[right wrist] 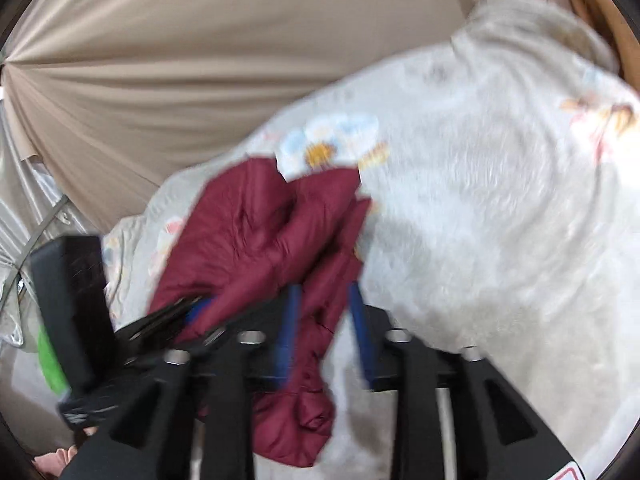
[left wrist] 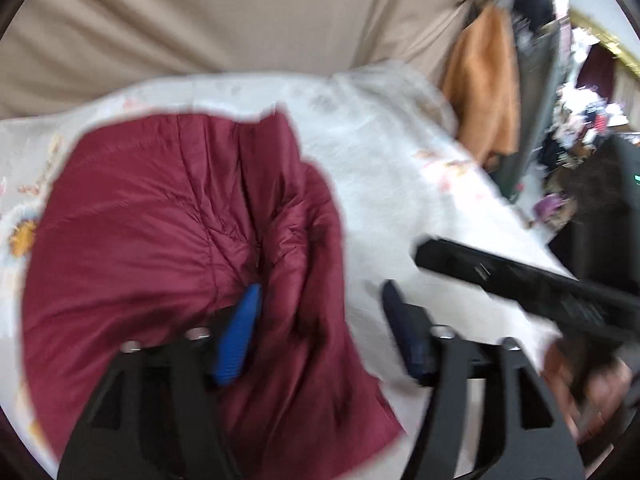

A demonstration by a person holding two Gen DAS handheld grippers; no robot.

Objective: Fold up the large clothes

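Note:
A maroon padded jacket [left wrist: 168, 216] lies crumpled on a white bed cover with a flower print [left wrist: 392, 152]. My left gripper [left wrist: 320, 286] is open wide just above it. One blue finger [left wrist: 240, 332] is over the jacket and the other is over the white cover. In the right wrist view a hanging fold of the jacket [right wrist: 264, 232] runs between the blue fingers of my right gripper [right wrist: 324, 287]. Those jaws stand apart and the cloth looks loose between them. The right tool's black housing [left wrist: 520, 280] shows at the right of the left wrist view. Both views are motion-blurred.
A beige curtain [left wrist: 240, 12] hangs behind the bed. An orange garment [left wrist: 484, 92] hangs at the right by a dark pole, with cluttered goods beyond. A hand [left wrist: 600, 392] holds the right tool. The left tool's black housing [right wrist: 68, 292] and something green [right wrist: 48, 356] sit at the left.

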